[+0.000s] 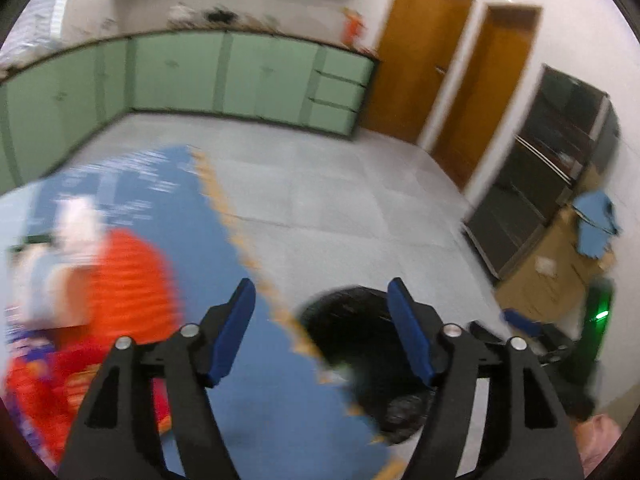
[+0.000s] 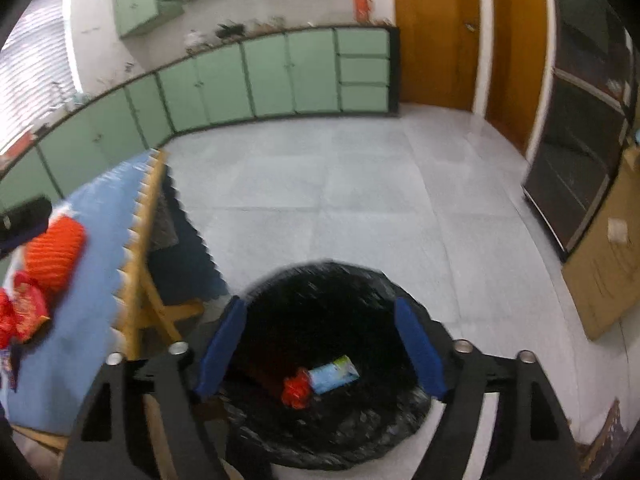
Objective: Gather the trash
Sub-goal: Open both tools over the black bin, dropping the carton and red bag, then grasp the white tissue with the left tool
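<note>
Trash is partly collected: a red wrapper (image 2: pixel 295 392) and a light blue packet (image 2: pixel 335 374) are lying in the black bin bag (image 2: pixel 336 432) on the floor. Orange and red packets (image 2: pixel 54 258) are still sitting on the blue-covered surface (image 2: pixel 86 320). Right gripper (image 2: pixel 320 350) is hanging over the bag, jaws apart and empty; left gripper (image 1: pixel 322 330) too.
</note>
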`<act>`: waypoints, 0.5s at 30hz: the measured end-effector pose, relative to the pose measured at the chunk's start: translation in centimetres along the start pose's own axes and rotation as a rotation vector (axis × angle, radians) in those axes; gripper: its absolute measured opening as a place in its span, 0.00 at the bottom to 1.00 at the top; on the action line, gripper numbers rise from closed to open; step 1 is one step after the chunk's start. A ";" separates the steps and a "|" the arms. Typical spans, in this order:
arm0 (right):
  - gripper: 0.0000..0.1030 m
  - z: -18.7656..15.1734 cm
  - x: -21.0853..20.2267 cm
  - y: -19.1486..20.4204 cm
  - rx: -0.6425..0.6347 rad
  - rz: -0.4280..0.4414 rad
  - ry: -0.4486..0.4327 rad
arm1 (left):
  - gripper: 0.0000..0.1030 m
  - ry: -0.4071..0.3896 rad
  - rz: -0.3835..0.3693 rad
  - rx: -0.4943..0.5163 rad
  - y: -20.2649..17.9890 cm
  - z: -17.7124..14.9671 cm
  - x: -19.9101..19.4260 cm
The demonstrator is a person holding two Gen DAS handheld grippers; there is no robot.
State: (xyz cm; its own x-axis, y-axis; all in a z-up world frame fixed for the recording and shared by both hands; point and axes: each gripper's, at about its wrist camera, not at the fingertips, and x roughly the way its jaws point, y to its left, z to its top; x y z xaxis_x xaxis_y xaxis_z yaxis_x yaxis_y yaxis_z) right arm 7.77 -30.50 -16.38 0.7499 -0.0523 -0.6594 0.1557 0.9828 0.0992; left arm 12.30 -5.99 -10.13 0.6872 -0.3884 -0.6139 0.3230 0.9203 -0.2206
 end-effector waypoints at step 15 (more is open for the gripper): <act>0.88 1.2 -2.4 19.7 -0.248 0.350 -0.115 | 0.75 -0.073 0.669 -0.165 16.4 -5.9 -13.1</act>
State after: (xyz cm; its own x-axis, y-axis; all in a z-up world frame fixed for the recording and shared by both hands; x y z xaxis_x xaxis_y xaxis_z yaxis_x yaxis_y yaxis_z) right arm 9.75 -11.23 -11.96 0.7991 0.2853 -0.5293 -0.2683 0.9570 0.1107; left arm 4.75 14.45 -10.15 0.7482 0.2681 -0.6070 -0.2846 0.9560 0.0715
